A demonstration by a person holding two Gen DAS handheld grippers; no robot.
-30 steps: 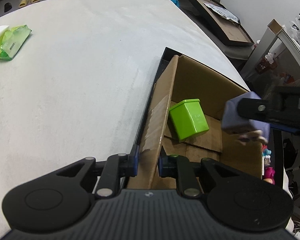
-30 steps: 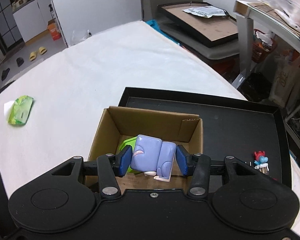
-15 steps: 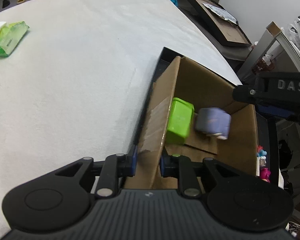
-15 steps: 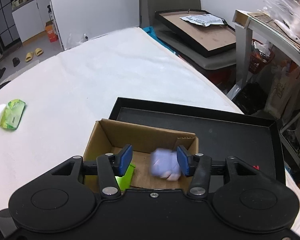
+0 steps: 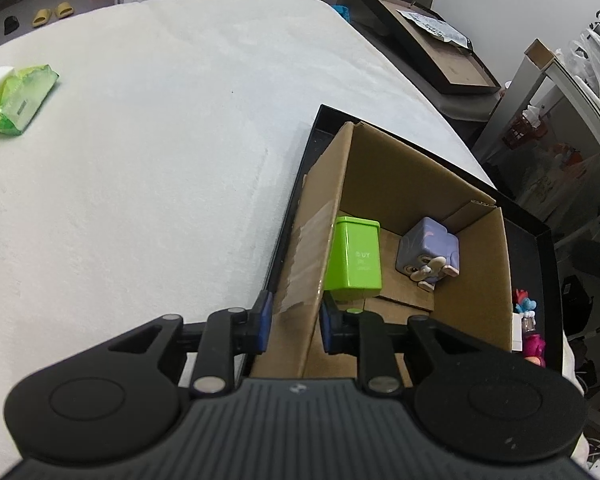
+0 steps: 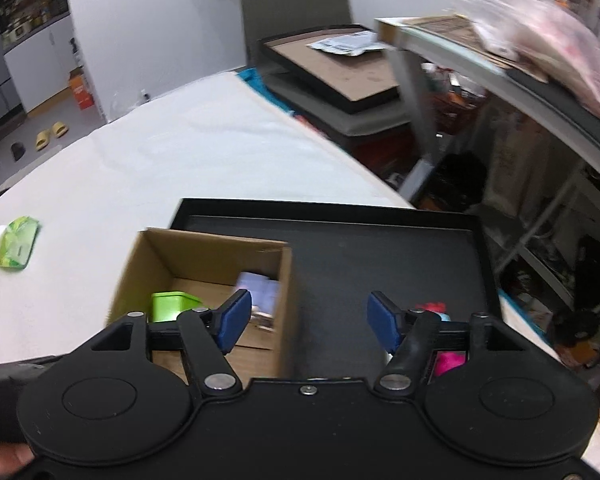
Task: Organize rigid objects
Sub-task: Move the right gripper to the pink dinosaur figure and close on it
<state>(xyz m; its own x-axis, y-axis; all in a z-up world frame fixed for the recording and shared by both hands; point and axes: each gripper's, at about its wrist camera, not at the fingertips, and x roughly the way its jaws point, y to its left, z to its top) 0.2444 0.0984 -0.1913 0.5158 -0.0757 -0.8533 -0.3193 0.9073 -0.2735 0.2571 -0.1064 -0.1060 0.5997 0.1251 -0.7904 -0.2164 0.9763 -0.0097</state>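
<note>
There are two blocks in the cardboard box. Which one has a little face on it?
The purple block, by the box's right wall. It shows cartoon eyes and small feet. The green block beside it is plain, with only faint lettering on its side.

White table [image 5: 148, 152] bears black tray [image 6: 380, 240], green packet [image 5: 18, 100].

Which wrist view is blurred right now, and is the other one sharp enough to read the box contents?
Right wrist view: motion-smeared, the brown cardboard box and shelf clutter streaked, though the open right tool itself looks crisp. Left wrist view: sharp, with fisheye bending only; the green plastic container and purple cube toy read clearly.
</note>
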